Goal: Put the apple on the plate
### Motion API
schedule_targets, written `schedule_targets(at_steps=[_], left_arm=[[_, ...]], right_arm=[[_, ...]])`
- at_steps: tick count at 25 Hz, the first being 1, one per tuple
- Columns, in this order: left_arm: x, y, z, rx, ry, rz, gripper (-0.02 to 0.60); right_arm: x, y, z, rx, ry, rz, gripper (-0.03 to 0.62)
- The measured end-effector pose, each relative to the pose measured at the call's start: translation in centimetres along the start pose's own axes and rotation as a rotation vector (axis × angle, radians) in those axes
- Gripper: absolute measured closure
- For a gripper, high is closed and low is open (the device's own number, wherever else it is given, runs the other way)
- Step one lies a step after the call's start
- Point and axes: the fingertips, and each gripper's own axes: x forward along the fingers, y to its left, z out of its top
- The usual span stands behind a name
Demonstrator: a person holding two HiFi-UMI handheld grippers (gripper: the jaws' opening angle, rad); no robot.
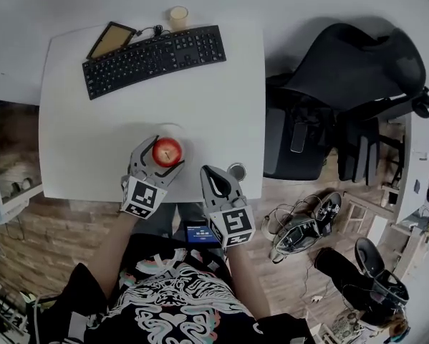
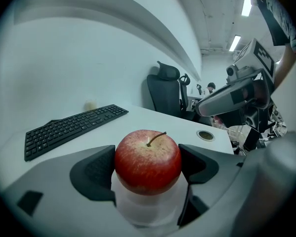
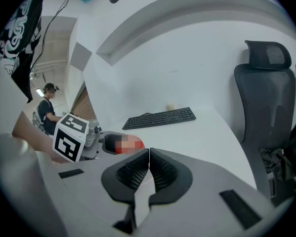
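Note:
A red apple [image 1: 167, 151] with a short stem sits between the jaws of my left gripper [image 1: 165, 158], which is shut on it. Both pads press its sides in the left gripper view, where the apple [image 2: 148, 161] fills the centre. Under it lies a white plate [image 1: 172, 128] near the table's front edge; the plate [image 2: 148, 209] shows as a pale patch beneath the fruit. I cannot tell whether the apple touches it. My right gripper [image 1: 209, 173] is shut and empty, just right of the plate, its jaws [image 3: 149, 157] pressed together.
A black keyboard [image 1: 154, 59] lies at the far side of the white table [image 1: 221, 99], with a tablet [image 1: 112, 39] and a small cup [image 1: 178, 16] behind it. A round cable grommet [image 1: 236, 170] sits by the right gripper. A black office chair [image 1: 350, 84] stands to the right.

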Motion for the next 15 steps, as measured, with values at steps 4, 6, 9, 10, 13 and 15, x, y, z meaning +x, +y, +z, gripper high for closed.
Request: schedule_targets(at_steps=[4,6,9,10,13,15], left_arm=[[0.7,0.3,-0.3,0.009,0.007,0.007,0.173],[1.0,0.4,-0.4,0.016,0.008,0.008,0.173],[0.9,0.6,-0.8,0.019,0.001,0.011,0.172],[0.8,0.7,-0.9,0.021,-0.004,0.015,0.173],[0.5,0.7,-1.2,0.001,-0.018,0.013,0.173],[0.5,0.8,-1.2,-0.025,-0.027,0.005,0.173]], right_arm=[[0.3,-0.1,-0.6,0.005,0.018,0.006,0.566],[0.4,-0.3,-0.8,0.010,0.024,0.010,0.566],[0.7,-0.1,-1.1,0.022,0.025,0.022,0.566],[0.8,0.0,-1.2,0.024,0.025,0.024,0.566],[0.8,0.2,-1.5,0.026,0.029,0.025,0.566],[0.8,0.3,-1.6,0.029,0.032,0.025,0.566]])
